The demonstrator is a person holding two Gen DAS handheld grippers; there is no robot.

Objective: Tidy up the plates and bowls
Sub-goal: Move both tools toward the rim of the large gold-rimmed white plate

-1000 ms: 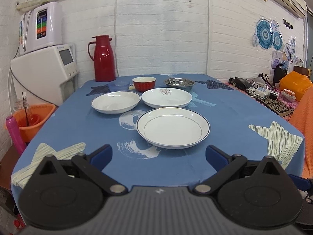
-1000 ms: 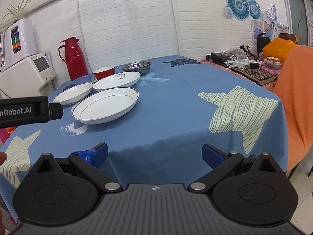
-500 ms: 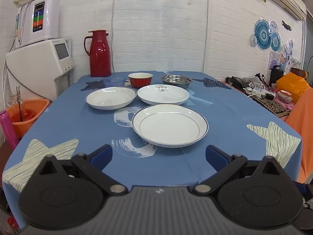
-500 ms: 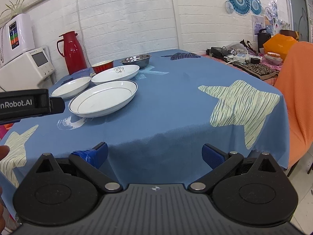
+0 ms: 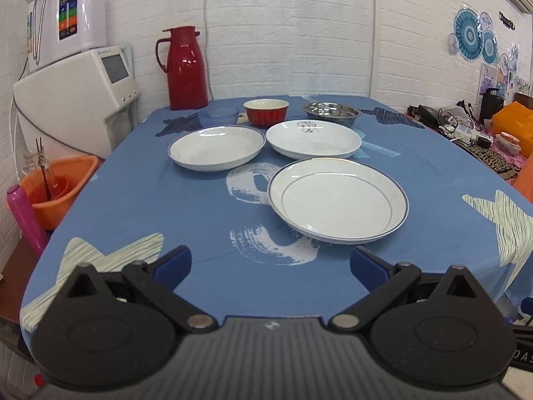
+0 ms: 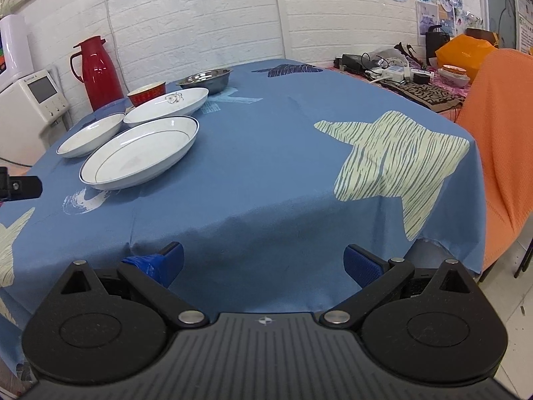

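- Three white plates and three bowls sit spread out on a worktop [image 5: 173,220] covered with a blue star-print cloth; none are stacked yet.
- Nearest is a large rimmed plate [image 5: 338,200]. Behind it, side by side, lie a blue-edged plate [image 5: 216,146] and a plate with a small motif [image 5: 313,138], close together but apart.
- At the far end stand a clear blue bowl [image 5: 219,116], a red bowl [image 5: 266,112] and a steel bowl [image 5: 331,112], with a red flask [image 5: 186,68] behind them.
- The left hand-held gripper [image 5: 268,263] hovers at the near edge, jaws spread wide and empty.
- The right hand-held gripper [image 6: 263,261] hangs off the worktop's right corner, also wide and empty.
- Likely risks: thin glazed rims could slip from two narrow fingers; a plate held by one edge may tilt and drop.
- The loose cloth could snag on a finger sliding under a rim and drag neighbouring dishes.
- Setting one plate onto another too hard might chip them.
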